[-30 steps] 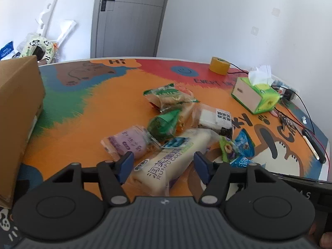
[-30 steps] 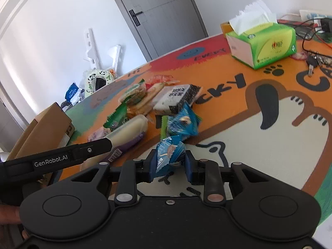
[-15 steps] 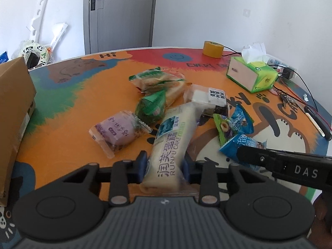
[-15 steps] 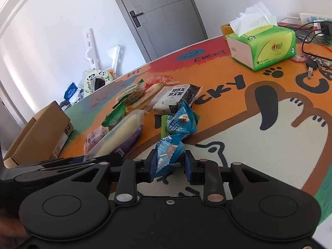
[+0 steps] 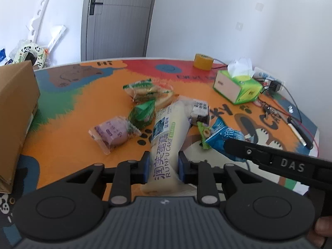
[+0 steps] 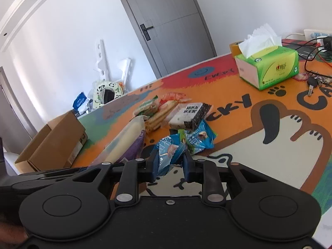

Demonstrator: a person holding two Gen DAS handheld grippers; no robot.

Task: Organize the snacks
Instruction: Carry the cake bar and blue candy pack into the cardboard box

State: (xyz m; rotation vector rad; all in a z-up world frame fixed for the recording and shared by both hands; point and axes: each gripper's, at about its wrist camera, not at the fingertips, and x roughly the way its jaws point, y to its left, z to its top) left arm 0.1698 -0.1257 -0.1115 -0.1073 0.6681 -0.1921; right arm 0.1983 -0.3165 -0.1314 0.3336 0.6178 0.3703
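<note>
Since the earlier frame, the left tongs (image 5: 162, 167) have just been closing, and the long white cake pack (image 5: 168, 137) is now pinched between them near its lower end, with the rest lying up the middle of the frame over the pile. The right tongs (image 6: 169, 162) are clamped on a small blue packet (image 6: 166, 154), low at the centre of the right wrist view, with no visible change.

For a clean lift, the cake pack would best be raised slowly, since it is gripped at one end and its far end rests against other snacks, which may be dragged along. Both items would probably be carried to the cardboard box (image 5: 16, 112) at the left edge, though the destination is only inferred.

Counted on the tabletop (image 5: 62, 149) in the left wrist view: one purple round pack (image 5: 112, 131), one green triangular pack (image 5: 143, 114), one black-and-white bar (image 5: 200, 111), at least two pale biscuit packs (image 5: 149, 91), and one green-and-blue packet (image 5: 204, 133) beside the held blue one. One tissue box (image 5: 238, 87) and one tape roll (image 5: 203, 61) are seen at upper right.
</note>
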